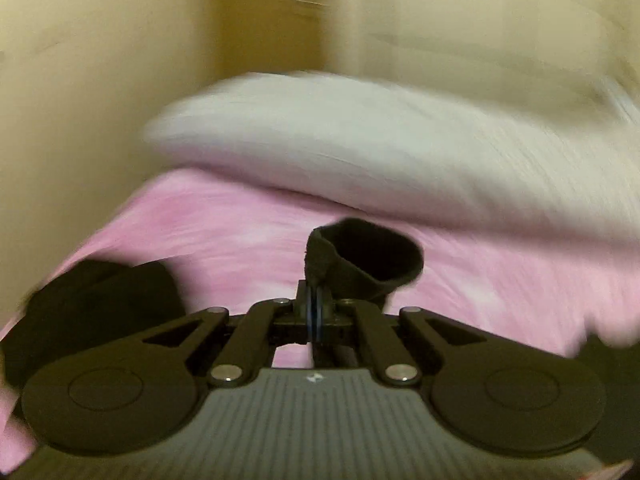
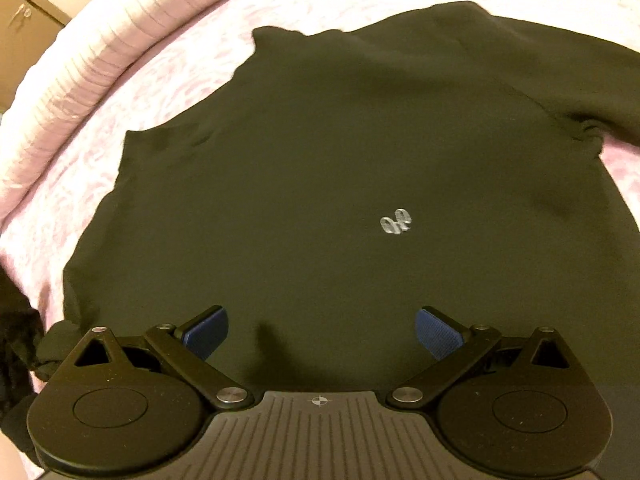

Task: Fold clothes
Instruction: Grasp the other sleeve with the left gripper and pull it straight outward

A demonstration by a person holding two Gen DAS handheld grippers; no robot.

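A black sweatshirt (image 2: 320,168) lies spread flat on the pink bed sheet (image 2: 168,72), a small silver logo (image 2: 395,225) near its middle. My right gripper (image 2: 322,334) hovers open just above its near part, blue pads (image 2: 206,334) wide apart with nothing between them. In the left wrist view my left gripper (image 1: 315,296) is shut on a black sleeve cuff (image 1: 368,264), lifted above the sheet, its round opening facing up. More black fabric (image 1: 100,300) bunches at the lower left.
A white pillow (image 1: 340,152) lies on the pink sheet (image 1: 240,232) ahead of the left gripper, against a cream wall corner (image 1: 120,60). The mattress edge (image 2: 72,80) curves along the left of the right wrist view, wooden cupboards (image 2: 24,16) beyond it.
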